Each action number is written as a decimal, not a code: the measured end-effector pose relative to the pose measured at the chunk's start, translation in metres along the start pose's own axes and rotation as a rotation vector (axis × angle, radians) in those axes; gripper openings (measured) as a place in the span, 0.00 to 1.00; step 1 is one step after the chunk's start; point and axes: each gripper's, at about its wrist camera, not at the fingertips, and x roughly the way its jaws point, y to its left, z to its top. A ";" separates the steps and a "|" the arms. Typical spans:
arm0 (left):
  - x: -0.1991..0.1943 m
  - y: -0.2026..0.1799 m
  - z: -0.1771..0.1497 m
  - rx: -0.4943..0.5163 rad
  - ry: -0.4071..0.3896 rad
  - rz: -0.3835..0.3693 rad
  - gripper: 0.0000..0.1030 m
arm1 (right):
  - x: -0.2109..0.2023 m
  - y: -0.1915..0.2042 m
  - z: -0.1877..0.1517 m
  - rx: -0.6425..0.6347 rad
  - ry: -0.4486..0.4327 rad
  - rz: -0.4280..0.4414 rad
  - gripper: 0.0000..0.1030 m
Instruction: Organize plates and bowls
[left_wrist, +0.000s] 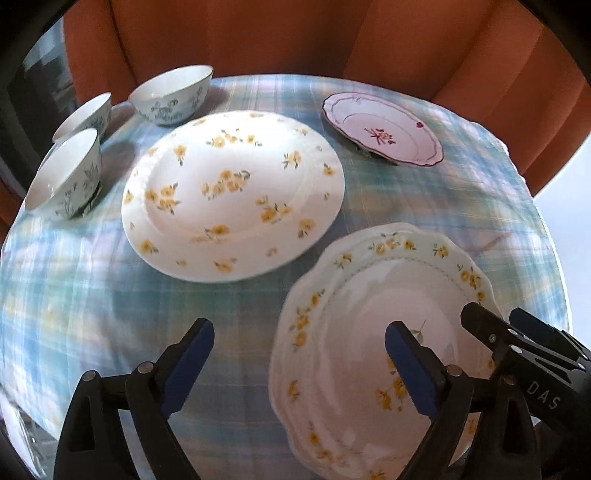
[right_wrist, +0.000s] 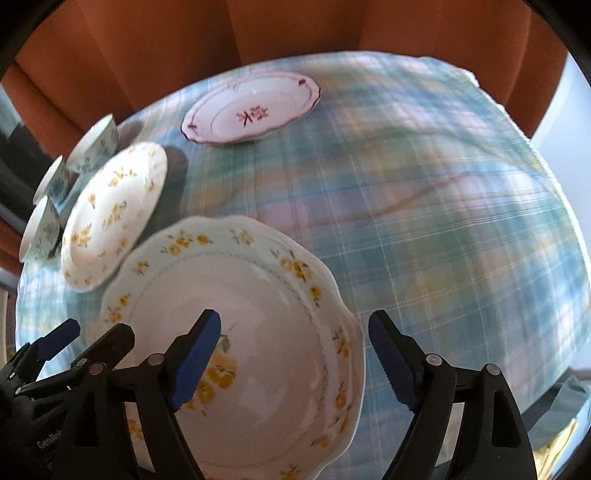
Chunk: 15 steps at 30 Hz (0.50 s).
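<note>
Both the left gripper (left_wrist: 299, 363) and right gripper (right_wrist: 295, 354) gape wide, straddling the scalloped plate (right_wrist: 258, 332) at lower frame, likely to lift it

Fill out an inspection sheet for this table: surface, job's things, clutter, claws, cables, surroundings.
Surface: round table under a blue-green plaid tablecloth, slightly wrinkled.
Job's things: scalloped yellow-flower plate nearest, lying under both claws; round yellow-flower plate at centre; small pink-rimmed plate at the far side; three blue-patterned bowls grouped at the far left, upright and unstacked.
Clutter: nothing seen.
Claws: left claw open, one finger over the scalloped plate; right claw open, straddling that plate's rim; neither holds anything.
Cables: nothing seen.
Surroundings: orange curtain behind the table; dark window area at far left.
</note>
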 end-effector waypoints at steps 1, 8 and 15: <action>-0.002 0.002 0.000 0.009 -0.003 -0.005 0.92 | -0.001 0.005 0.000 0.008 -0.004 -0.008 0.83; -0.023 0.036 0.006 0.065 -0.047 -0.017 0.92 | -0.022 0.040 -0.009 0.043 -0.041 -0.030 0.83; -0.037 0.078 0.012 0.082 -0.082 -0.019 0.92 | -0.027 0.084 -0.013 0.054 -0.057 -0.049 0.83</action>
